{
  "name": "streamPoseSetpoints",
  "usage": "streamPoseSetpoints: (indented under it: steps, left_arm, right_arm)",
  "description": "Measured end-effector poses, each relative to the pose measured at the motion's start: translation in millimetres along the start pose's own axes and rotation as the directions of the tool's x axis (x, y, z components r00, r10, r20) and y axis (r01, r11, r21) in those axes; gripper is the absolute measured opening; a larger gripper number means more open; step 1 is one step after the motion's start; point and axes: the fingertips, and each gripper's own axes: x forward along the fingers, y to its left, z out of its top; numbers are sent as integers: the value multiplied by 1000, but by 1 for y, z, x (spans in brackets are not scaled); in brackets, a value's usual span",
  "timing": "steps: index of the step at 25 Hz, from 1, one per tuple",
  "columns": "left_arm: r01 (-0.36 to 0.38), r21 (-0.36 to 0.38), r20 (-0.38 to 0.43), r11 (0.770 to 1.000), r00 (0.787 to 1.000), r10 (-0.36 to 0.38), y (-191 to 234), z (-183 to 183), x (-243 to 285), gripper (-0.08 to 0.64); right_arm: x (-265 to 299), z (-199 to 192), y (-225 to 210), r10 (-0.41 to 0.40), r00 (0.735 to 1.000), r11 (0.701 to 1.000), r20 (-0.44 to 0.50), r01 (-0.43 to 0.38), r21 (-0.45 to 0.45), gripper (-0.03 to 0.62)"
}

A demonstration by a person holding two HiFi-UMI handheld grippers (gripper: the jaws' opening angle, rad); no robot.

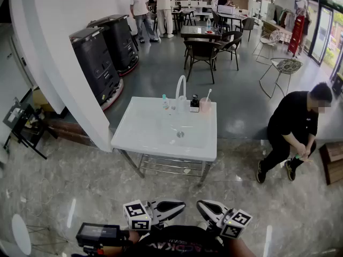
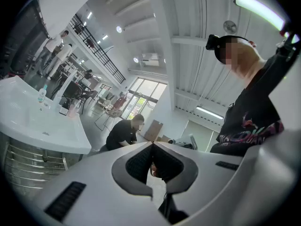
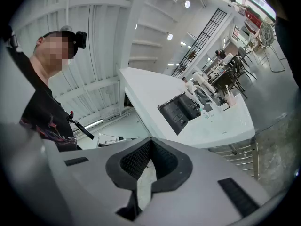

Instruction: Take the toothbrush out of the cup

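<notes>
White left tool (image 1: 181,206) and right tool (image 1: 200,205) bear square-marker cubes (image 1: 136,216).

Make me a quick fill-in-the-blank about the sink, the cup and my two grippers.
1. The toothbrush stands in a ___ cup on the sink.
2. In the head view, that cup is to the ___ of the faucet.
3. The left gripper and the right gripper both have their jaws ___, holding nothing.
Missing words: pink; right; shut.

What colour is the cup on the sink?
Pink; the head view shows the cup best.
</notes>
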Motion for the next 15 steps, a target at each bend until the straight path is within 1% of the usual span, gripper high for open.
streamPoseSetpoints:
  steps: [2, 3, 6, 9, 13, 15]
  left_arm:
    - [2, -2, 1, 1000, 1000, -2, -4, -1, 0, 8]
    - [2, -7, 3, 1000, 1000, -2, -6, 0, 1, 8]
    - [0, -18, 11, 1000, 1000, 1, -11, 3, 3, 8]
    - [0, -14, 13, 1000, 1000, 0, -12, 3, 2, 8]
    - [7, -13, 14, 1000, 1000, -7, -15, 3, 3, 9]
    - [9, -14, 9, 1000, 1000, -9, -17, 3, 4, 8]
  right_arm:
    - [-4, -5, 2, -22, 999, 1000, -45, 21, -23, 11]
    - [-5, -6, 3, -25, 998, 999, -49, 23, -29, 11]
    - [-7, -3, 5, -16, 1000, 1000, -17, 15, -21, 11]
    - [-7, 1, 8, -4, 1000, 1000, 19, 4, -8, 10]
    - [-12, -3, 12, 0, 1000, 1000, -5, 0, -26, 11]
    - [-14, -2, 14, 8, 1000, 1000, 8, -8, -17, 11]
